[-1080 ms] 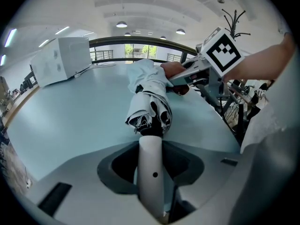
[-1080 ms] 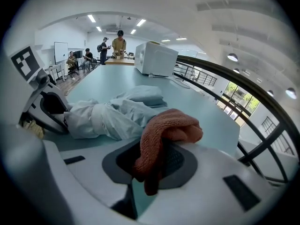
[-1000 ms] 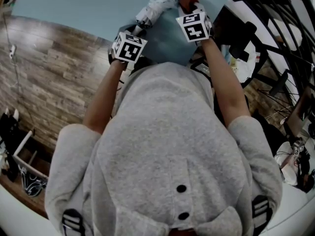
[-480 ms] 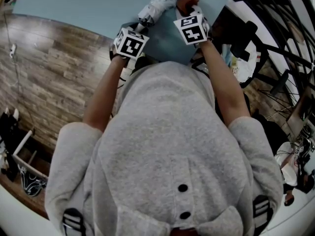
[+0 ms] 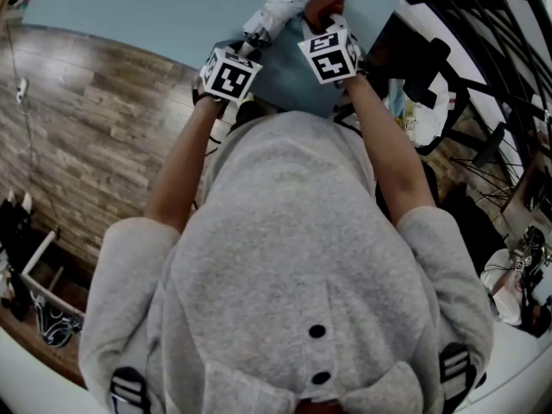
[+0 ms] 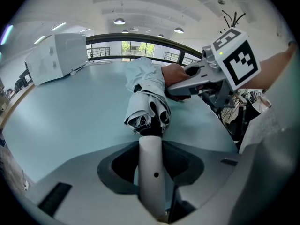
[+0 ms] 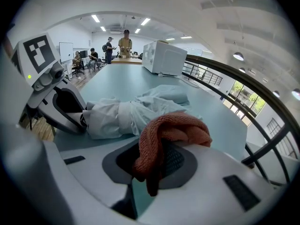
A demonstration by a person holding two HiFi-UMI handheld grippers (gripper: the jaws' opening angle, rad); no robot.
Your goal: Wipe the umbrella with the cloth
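The folded pale umbrella point(image 6: 147, 95) is laid on the blue-green worktop point(image 6: 65, 111), at 12 o'clock from the person in the head view. Its white handle is clamped in the left gripper's point(image 6: 151, 142) jaws. The orange cloth point(image 7: 176, 128) is pinched in the right gripper's point(image 7: 157, 161) jaws, just beside the umbrella. Farther along the worktop a white box point(image 7: 164, 57) is seen at 12 o'clock and people point(image 7: 117, 43) at 11 o'clock. Wood floor point(image 5: 78, 136) is seen at 9 o'clock.

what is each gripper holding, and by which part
Left gripper: the umbrella, by its white handle. Right gripper: the orange cloth, by a bunched fold.
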